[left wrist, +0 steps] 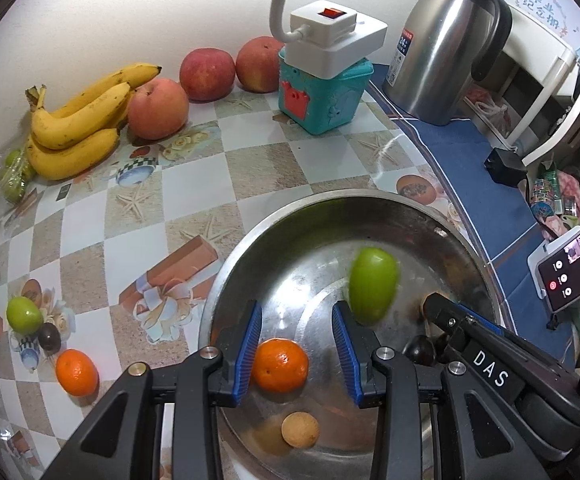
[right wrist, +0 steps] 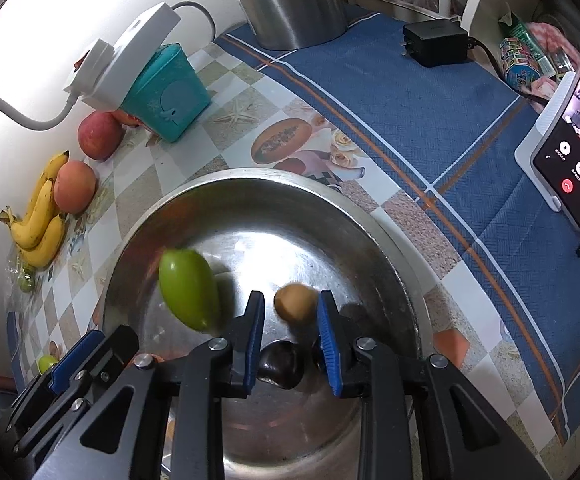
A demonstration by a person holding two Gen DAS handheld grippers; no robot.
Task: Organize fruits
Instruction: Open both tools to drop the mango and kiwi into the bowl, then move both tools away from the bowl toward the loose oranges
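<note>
A steel basin (left wrist: 250, 248) (right wrist: 369, 216) sits on the table. In it lie an orange (left wrist: 281, 365), a small tan fruit (left wrist: 300, 429) (right wrist: 295, 302), a dark round fruit (left wrist: 419, 351) (right wrist: 281, 365) and a blurred green fruit (left wrist: 373, 285) (right wrist: 189, 289). My left gripper (left wrist: 297, 354) is open over the basin, with the orange between its fingers, not gripped. My right gripper (right wrist: 291, 340) is open over the basin above the dark fruit, and it shows in the left wrist view (left wrist: 469, 332). The left gripper's fingers (right wrist: 76, 354) show in the right wrist view.
On the table left of the basin lie an orange (left wrist: 77, 372), a green fruit (left wrist: 24, 315) and a dark fruit (left wrist: 48, 336). By the wall are bananas (left wrist: 78, 124), three apples (left wrist: 158, 109), a teal box (left wrist: 323, 92) with a power strip (left wrist: 335, 38), a steel jug (left wrist: 445, 40) and a phone (right wrist: 569, 172).
</note>
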